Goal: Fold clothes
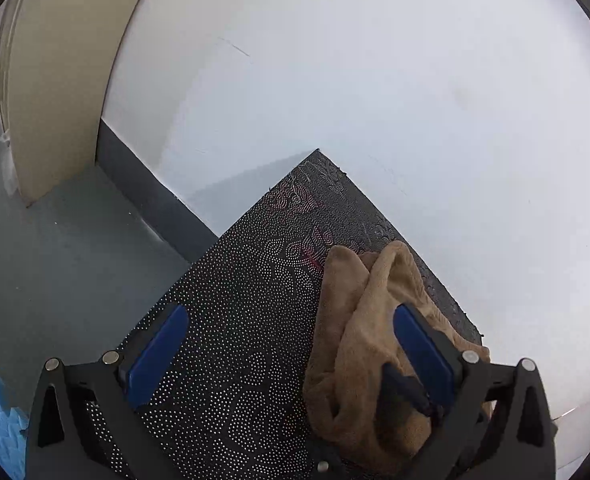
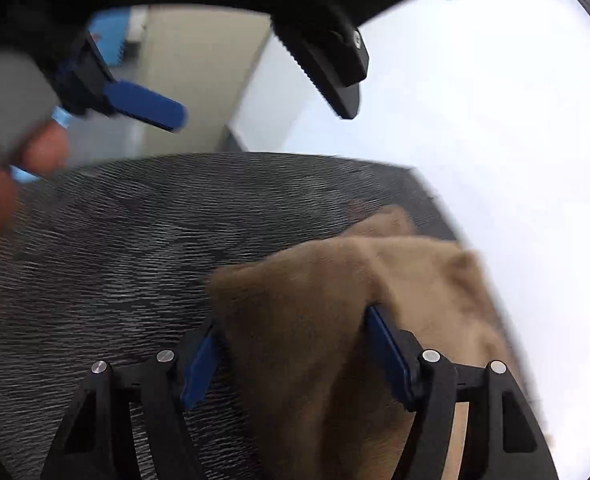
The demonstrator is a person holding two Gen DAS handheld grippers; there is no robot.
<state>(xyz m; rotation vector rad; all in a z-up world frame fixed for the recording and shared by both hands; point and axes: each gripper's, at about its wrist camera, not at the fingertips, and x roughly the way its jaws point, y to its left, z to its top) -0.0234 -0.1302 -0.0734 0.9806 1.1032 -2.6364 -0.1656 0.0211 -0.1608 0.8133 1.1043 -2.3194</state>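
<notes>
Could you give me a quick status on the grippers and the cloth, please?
Left gripper open, over the mat. Right gripper around the bunched tan cloth, grip unclear. Cloth crumpled, unfolded, near mat's edge. Nothing in the way.

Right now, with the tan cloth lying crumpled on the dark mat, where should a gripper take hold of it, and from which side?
Probably grip the raised fold of the tan cloth at its far end, coming from above and the mat's open side. That ridge stands up from the surface, so fingers can close across it; elsewhere the cloth lies flatter and bunched.
</notes>
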